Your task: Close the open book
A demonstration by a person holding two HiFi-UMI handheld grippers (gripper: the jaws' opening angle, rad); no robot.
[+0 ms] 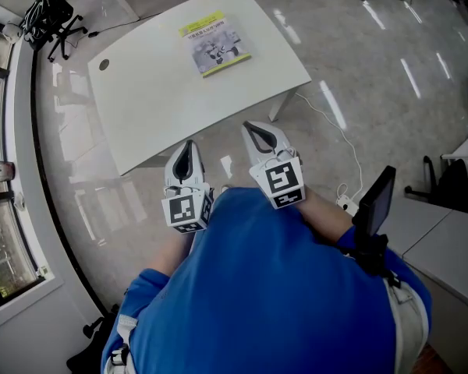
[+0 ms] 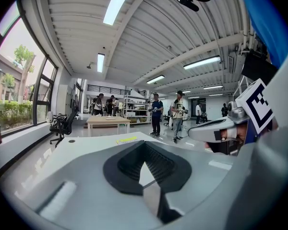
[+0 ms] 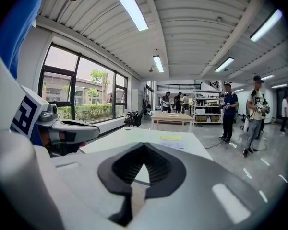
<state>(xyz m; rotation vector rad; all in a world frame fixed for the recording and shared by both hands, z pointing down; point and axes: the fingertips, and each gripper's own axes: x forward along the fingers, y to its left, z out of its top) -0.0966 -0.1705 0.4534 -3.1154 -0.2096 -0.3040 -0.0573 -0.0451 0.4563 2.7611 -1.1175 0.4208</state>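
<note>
Nearby, office chair [image 1: 58, 18], floor cable [image 1: 339, 131] near table [image 1: 140, 107] (book [image 1: 214, 44] closed).

The book [image 1: 214, 44] lies flat on the white bench [image 1: 140, 107], in the far half of the top and nearer the right corner. It shows as a single rectangle with one face up and reads as closed, cover uppermost. The cover carries a yellow band along its far edge, a grey-and-white picture below it and a green strip at the near right. The book is turned slightly against the bench edges. From bench level, in the left gripper view, the book [image 2: 127, 139] appears only as a low yellow strip.
</note>
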